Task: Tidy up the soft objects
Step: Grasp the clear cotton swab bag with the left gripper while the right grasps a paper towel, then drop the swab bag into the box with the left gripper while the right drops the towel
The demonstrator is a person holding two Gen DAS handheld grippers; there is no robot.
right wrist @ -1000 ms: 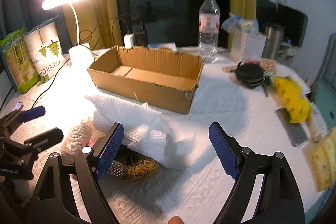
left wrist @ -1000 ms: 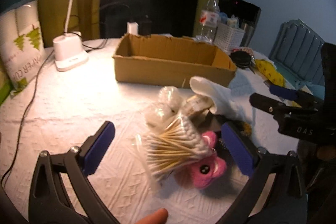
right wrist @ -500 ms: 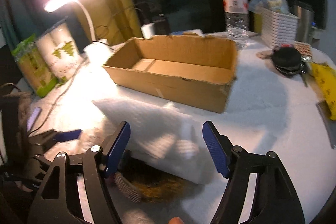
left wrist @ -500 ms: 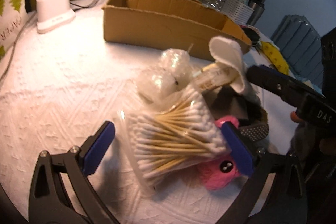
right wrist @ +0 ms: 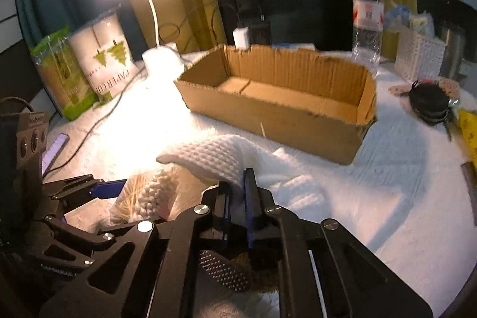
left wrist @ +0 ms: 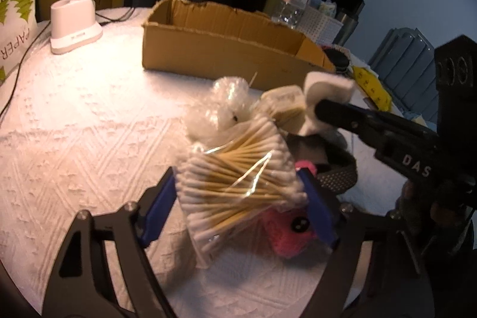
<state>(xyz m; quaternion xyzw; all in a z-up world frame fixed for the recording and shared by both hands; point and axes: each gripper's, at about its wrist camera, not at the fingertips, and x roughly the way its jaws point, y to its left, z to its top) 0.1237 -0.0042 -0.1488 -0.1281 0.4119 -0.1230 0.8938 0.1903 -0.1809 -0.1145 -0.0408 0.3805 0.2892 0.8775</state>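
My left gripper (left wrist: 238, 204) is shut on a clear bag of cotton swabs (left wrist: 235, 181), its blue pads pressing both sides. A pink plush toy (left wrist: 289, 231) lies under the bag and a bag of cotton balls (left wrist: 220, 106) behind it. My right gripper (right wrist: 237, 198) is shut on the edge of a white quilted cloth (right wrist: 214, 157), which also shows in the left wrist view (left wrist: 325, 91). The swab bag also shows in the right wrist view (right wrist: 152, 195). An open cardboard box (right wrist: 277, 103) stands behind the pile; it also shows in the left wrist view (left wrist: 226, 46).
A lit desk lamp (right wrist: 161, 61), paper towel packs (right wrist: 98, 61), a water bottle (right wrist: 366, 17) and a white basket (right wrist: 420, 55) stand around the box. A dark brush (right wrist: 226, 270) lies under my right gripper. Black and yellow items (right wrist: 432, 100) lie at the right.
Both grippers have closed: the left on the cotton swab bag, the right on the white cloth, whose edge is now lifted. Both had been open and moving in.
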